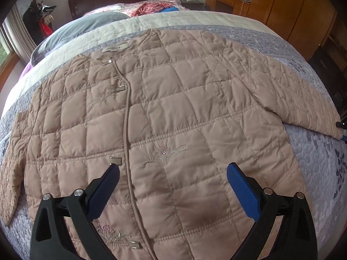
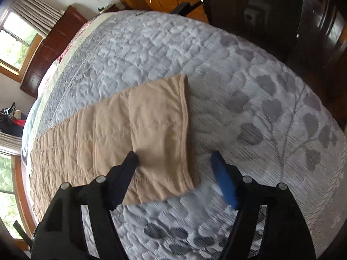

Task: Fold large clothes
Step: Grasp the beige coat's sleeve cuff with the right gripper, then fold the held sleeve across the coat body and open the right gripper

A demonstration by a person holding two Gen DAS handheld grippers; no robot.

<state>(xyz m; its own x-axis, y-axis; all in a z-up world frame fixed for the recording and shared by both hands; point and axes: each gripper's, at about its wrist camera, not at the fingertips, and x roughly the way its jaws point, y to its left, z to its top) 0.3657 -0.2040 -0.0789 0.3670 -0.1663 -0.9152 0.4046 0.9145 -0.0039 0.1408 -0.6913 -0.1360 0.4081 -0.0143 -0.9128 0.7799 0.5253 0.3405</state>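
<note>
One beige quilted jacket [image 1: 164,117] lies spread across the grey-white leaf-patterned bedspread [image 2: 249,91], filling our left view; our left gripper [image 1: 173,169] and right gripper [image 2: 174,155] hover with jaws released, the right at the sleeve cuff [image 2: 164,130] mid-frame.

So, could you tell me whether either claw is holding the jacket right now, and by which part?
Nothing is held: the left claw hangs open over the beige quilted jacket; the right claw is open at its sleeve cuff.
</note>
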